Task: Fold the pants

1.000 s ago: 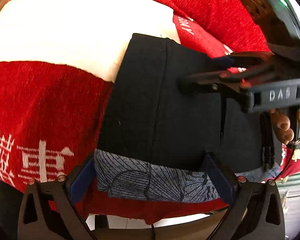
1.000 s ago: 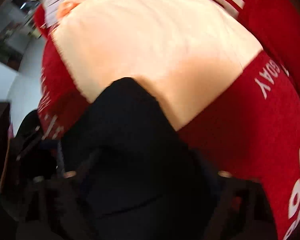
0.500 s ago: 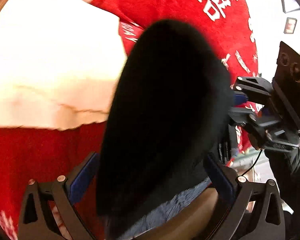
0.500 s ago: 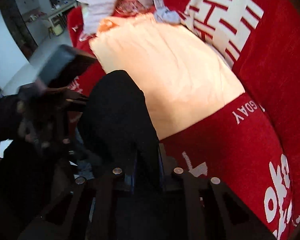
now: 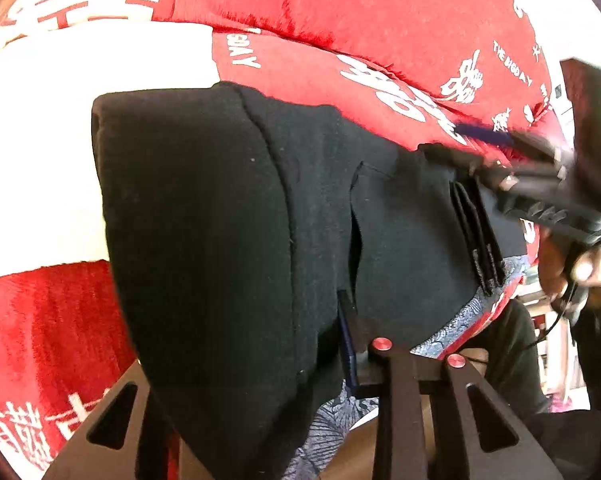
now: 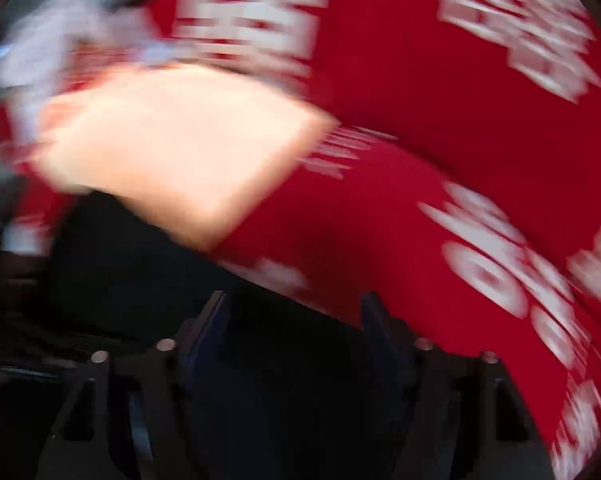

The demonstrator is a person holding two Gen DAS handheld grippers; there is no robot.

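Note:
The black pants (image 5: 228, 232) lie folded into a thick stack on the red patterned sofa cover, with a grey leaf-print lining showing at the near edge (image 5: 480, 312). My left gripper (image 5: 340, 344) is shut on the near edge of the pants; its left finger is hidden under the cloth. My right gripper (image 5: 500, 168) shows at the right of the left wrist view, at the far right corner of the stack. In the blurred right wrist view my right gripper (image 6: 296, 320) has its fingers apart over the pants (image 6: 140, 264).
A cream cushion panel (image 5: 60, 152) lies left of the pants, also in the right wrist view (image 6: 172, 148). The red sofa back with white characters (image 5: 380, 20) rises behind. Pale clothes (image 6: 60, 32) lie at the far left.
The lifted pants came back down flat on the seat. My left gripper went from open to shut on their near edge. My right gripper opened and swung right, blurring its view.

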